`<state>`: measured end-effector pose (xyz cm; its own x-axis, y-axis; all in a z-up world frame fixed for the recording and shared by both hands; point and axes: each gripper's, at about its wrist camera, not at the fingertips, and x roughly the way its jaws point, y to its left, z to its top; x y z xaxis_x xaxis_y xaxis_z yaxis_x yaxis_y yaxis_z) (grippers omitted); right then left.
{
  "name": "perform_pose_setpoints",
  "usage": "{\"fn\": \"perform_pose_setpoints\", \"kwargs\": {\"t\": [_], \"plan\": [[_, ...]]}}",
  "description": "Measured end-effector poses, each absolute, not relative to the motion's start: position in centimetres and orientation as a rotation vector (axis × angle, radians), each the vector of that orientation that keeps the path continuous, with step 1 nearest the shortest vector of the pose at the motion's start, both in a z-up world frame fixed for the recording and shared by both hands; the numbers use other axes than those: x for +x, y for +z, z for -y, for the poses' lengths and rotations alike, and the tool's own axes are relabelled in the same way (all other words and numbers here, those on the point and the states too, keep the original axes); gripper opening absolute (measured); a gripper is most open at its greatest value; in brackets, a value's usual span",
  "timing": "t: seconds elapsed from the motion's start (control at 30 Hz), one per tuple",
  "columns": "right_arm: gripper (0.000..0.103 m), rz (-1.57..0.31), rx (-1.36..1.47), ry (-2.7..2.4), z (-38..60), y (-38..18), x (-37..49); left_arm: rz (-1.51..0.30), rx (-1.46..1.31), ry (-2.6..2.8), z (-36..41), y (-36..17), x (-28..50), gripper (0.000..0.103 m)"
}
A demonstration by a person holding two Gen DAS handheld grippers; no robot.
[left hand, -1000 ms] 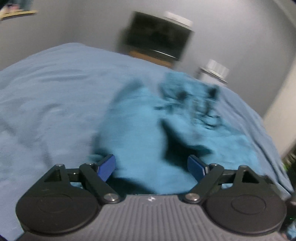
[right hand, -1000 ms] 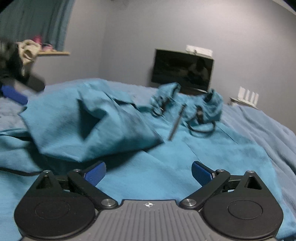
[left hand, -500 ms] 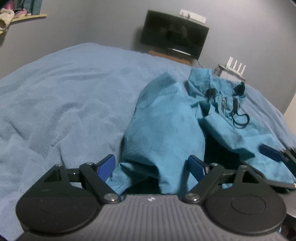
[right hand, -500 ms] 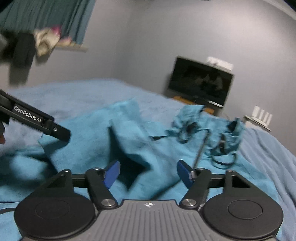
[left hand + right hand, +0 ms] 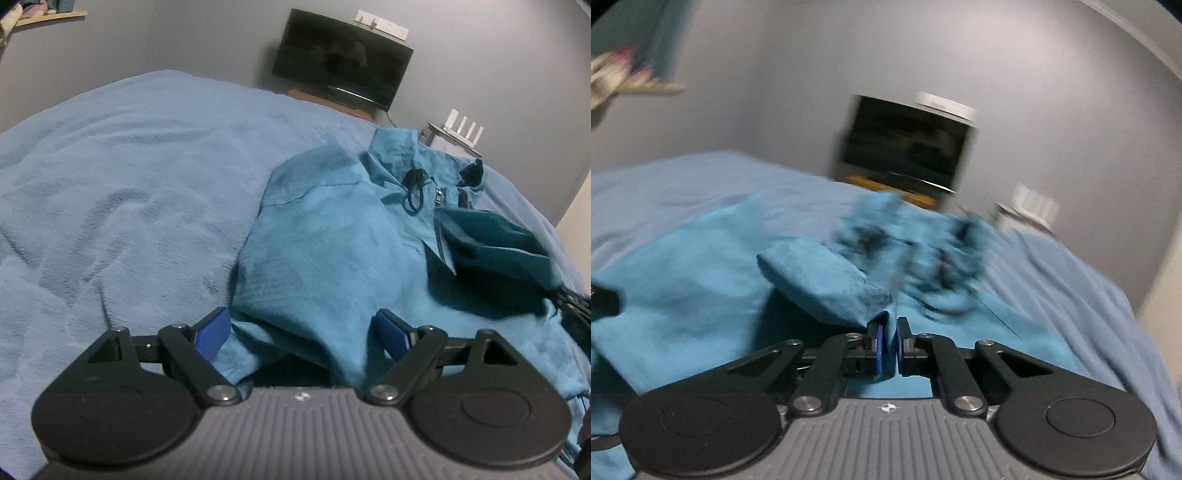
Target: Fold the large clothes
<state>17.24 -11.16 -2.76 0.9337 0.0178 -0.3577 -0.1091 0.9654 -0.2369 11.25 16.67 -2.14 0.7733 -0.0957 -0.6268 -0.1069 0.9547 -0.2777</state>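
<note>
A teal jacket (image 5: 332, 240) with black drawcords and a zipper lies crumpled on the blue bed cover (image 5: 129, 177). My left gripper (image 5: 303, 332) is open, its blue pads on either side of the jacket's near edge, not pinching it. My right gripper (image 5: 889, 345) is shut on a fold of the jacket (image 5: 827, 284) and holds that fold lifted above the rest of the cloth. The lifted fold shows in the left wrist view (image 5: 491, 258) as a dark flap at the right. The right wrist view is blurred by motion.
A dark TV (image 5: 340, 74) stands on a wooden stand against the grey wall beyond the bed. A white router (image 5: 461, 129) sits on a small table at the right. A shelf (image 5: 635, 81) with clothes hangs at upper left.
My right gripper has closed on a fold of the jacket and lifted it. The left gripper stayed open at the jacket's near edge and shifted slightly.
</note>
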Motion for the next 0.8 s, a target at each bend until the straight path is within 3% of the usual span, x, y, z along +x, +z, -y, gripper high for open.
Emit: {"fn": "perform_pose_setpoints", "kwargs": {"t": [0.2, 0.3, 0.37, 0.53, 0.7, 0.73, 0.8], "plan": [[0.012, -0.518, 0.069, -0.039, 19.8, -6.0, 16.6, -0.703, -0.274, -0.007, -16.0, -2.0, 11.3, 0.084], [0.033, -0.617, 0.303, -0.053, 23.0, -8.4, 16.7, -0.712, -0.270, -0.010, -15.8, -2.1, 11.3, 0.084], [0.054, -0.614, 0.367, -0.076, 24.0, -9.0, 16.2, -0.719, -0.268, -0.008, -15.8, -2.2, 11.4, 0.084], [0.073, -0.557, 0.401, -0.063, 25.2, -8.9, 16.1, -0.729, -0.279, -0.002, -15.9, -2.4, 11.6, 0.084], [0.071, -0.519, 0.530, -0.096, 28.0, -9.2, 16.2, -0.743, -0.268, -0.002, -15.8, -2.7, 11.7, 0.084], [0.064, -0.516, 0.562, -0.111, 28.7, -9.3, 16.5, -0.749, -0.259, 0.002, -15.7, -2.8, 11.8, 0.084], [0.035, -0.529, 0.622, -0.115, 29.9, -9.8, 17.1, -0.777, -0.233, 0.016, -15.5, -3.2, 12.1, 0.084]]}}
